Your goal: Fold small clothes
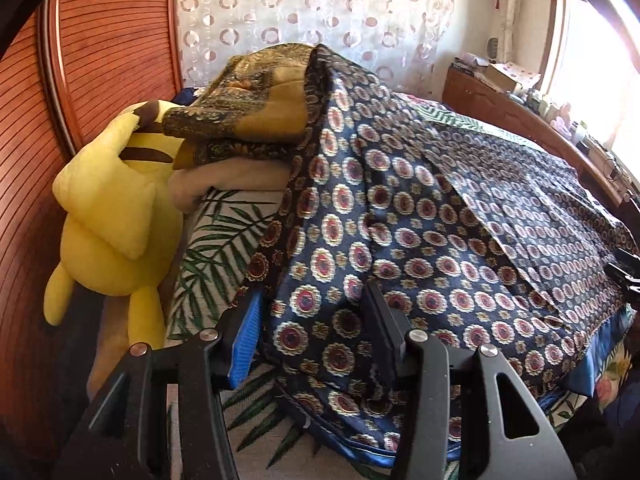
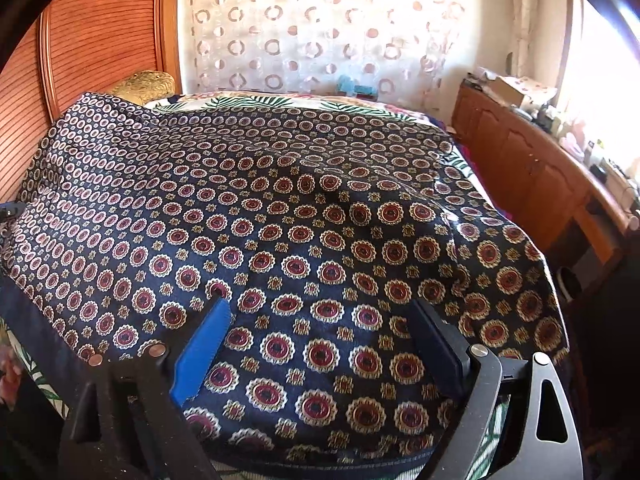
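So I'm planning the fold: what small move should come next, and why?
Probably close the left gripper on the navy medallion-print garment. Its fingers straddle a raised fold of cloth near the edge, while the right gripper stands wide open over flat fabric, gripping nothing.

Left gripper (image 1: 310, 320): two matte black angular arms, each ending in flat rectangular finger. Left finger (image 1: 244, 340) faced with bright blue ribbed pad; right finger (image 1: 382, 320) dark, pad side hidden. Round silver pivot pins on linkage knuckles, two per side. Triangular cutout in outer right arm plate.

Right gripper (image 2: 320, 328): same build. Blue pad (image 2: 200, 354) on left finger, dark navy pad (image 2: 436, 340) on right. Silver pivot pins at joints. Grey-black outer plate with teardrop slot. No sleeve visible.
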Motion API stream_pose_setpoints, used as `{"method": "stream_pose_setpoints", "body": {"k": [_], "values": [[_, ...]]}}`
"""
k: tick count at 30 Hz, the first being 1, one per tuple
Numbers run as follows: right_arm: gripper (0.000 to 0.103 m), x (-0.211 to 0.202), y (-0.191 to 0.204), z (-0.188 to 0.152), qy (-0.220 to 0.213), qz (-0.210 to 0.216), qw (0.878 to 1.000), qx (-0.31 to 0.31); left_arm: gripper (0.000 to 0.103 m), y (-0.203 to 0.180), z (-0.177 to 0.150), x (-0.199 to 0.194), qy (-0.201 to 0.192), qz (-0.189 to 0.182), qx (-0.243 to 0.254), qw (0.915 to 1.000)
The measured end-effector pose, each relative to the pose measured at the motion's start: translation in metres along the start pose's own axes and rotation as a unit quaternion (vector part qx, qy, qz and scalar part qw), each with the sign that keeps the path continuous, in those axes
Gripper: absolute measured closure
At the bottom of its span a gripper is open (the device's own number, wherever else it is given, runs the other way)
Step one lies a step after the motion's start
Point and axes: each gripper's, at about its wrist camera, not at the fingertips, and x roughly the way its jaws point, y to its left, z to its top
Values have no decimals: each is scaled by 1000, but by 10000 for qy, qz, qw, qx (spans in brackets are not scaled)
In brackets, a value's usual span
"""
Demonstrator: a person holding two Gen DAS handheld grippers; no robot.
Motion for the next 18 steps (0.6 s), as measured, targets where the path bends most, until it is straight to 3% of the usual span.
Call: {"method": "stream_pose_setpoints", "body": {"k": [2,3,4,9,18], "values": [[12,-8,7,-5,-102,-40,9998,-153,72,-4,0,-1,13,-67,47,10000],[12,-11,9,-7,-110,19,9997,-196,88,-5,0,-1,14,-81,45,10000],[12,-12,10,-8,-90,109,9997,-215,97,-5,0,-1,32,-168,0,9999],[12,-14,3,-13,36,372,9993,57,99,-9,2,-10,-25,-394,-157,9991],[10,-11,-12,-9,125,590,9982,12,99,-37,28,-56,-711,-766,-95,9945]]}}
